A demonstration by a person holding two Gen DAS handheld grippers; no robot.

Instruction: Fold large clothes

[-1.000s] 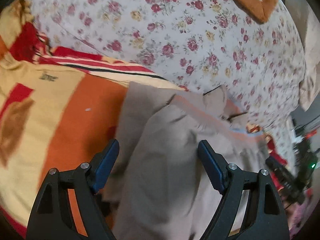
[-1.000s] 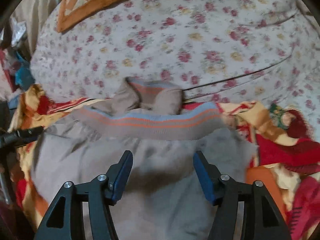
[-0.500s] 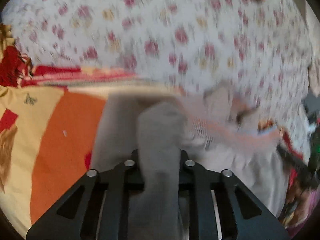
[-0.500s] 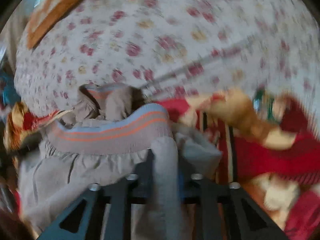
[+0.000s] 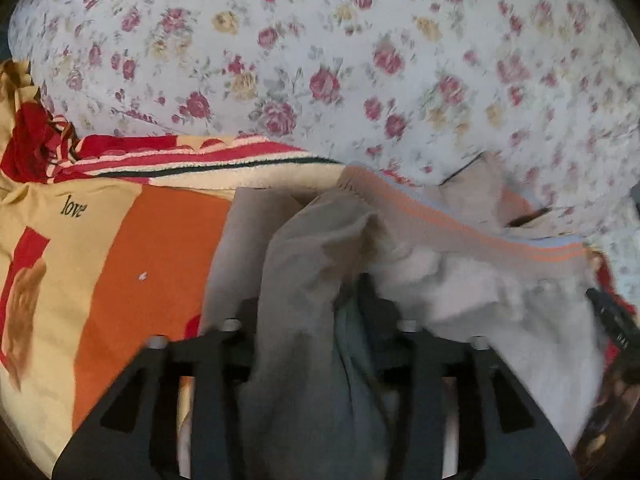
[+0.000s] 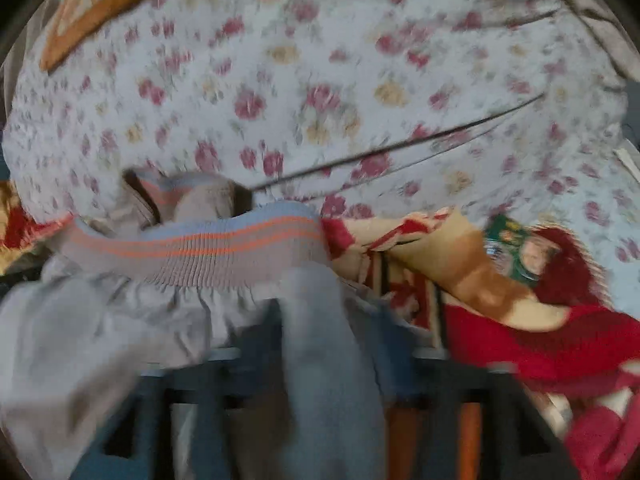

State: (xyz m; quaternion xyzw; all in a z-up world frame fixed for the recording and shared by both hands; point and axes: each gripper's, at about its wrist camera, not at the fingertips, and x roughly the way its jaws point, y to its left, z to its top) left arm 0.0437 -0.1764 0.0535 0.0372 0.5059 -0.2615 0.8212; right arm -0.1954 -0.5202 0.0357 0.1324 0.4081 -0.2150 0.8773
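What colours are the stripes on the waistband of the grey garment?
Orange and light blue stripes on the waistband, clearest in the right wrist view.

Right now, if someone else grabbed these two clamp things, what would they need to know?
Left gripper: shut on the garment, a bunch of grey cloth between its fingers.
Right gripper: shut on the garment too, near its striped waistband.
The garment lies crumpled on the blanket, beside the floral quilt.
Done: both grips taken. Left: the fold itself, probably lifting and laying the cloth over; nothing looks folded yet.
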